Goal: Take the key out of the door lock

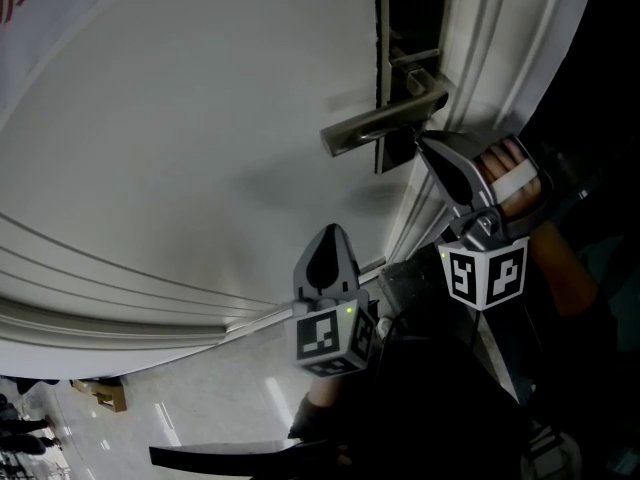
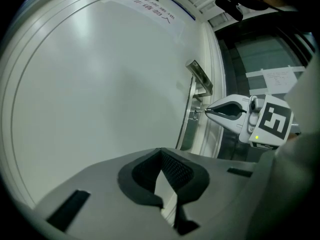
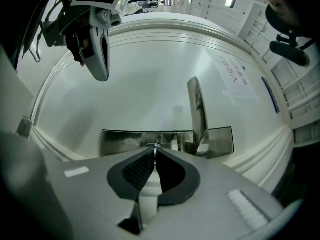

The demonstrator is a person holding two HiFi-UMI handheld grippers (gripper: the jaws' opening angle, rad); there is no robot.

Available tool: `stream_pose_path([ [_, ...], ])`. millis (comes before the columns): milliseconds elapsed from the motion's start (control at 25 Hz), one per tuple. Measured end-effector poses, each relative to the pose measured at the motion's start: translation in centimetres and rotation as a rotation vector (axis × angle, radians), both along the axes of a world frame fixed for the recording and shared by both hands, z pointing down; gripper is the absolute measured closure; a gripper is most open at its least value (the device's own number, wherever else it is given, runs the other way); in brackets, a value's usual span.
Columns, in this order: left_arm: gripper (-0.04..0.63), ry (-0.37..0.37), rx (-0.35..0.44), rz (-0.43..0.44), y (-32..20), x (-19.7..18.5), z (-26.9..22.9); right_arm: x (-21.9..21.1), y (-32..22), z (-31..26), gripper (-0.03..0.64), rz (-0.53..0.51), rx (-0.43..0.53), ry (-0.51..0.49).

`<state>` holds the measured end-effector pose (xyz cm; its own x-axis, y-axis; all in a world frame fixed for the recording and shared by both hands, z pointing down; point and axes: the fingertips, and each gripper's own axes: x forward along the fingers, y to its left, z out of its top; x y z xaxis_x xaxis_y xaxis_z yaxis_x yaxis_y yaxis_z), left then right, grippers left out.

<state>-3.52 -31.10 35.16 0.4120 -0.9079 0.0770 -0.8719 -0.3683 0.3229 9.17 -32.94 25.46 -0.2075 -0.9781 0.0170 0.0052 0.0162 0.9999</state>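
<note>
Key (image 2: pixel 199 112) sticks out of the metal lock plate (image 3: pixel 120 141) on the white door (image 1: pixel 180 148), its thin shank running straight from the plate to the tip of the right tool (image 2: pixel 207 111). The plate sits just beside the lever handle (image 1: pixel 380 123). The right gripper view shows that tool's jaws clenched together on the key's outer end, a sliver of bright metal showing at the very tip. How far the key reaches into the lock cannot be made out, since the keyhole is covered by the tool's own tips. In the head view the key is hidden behind the right tool and the handle, and the hand (image 1: pixel 510 173) holding that tool is partly cut off by dark clothing. The left tool (image 2: pixel 161 151) is clenched too, its tips meeting with nothing between them; it hangs well apart from the lock, close to the door's raised moulding (image 1: pixel 150 303). A paper notice (image 2: pixel 155 13) on the door carries print too small to read.
</note>
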Motion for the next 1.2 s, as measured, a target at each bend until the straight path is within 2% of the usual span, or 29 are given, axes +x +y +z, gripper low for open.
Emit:
stream_pose_path([
  [680, 0.596, -0.009, 0.010, 0.042, 0.36, 0.37, 0.22, -0.06, 0.05, 0.02, 0.604, 0.010, -0.003, -0.009],
  [1200, 0.597, -0.010, 0.025, 0.008, -0.41, -0.23, -0.07, 0.06, 0.19, -0.15, 0.604, 0.004, -0.003, -0.028],
])
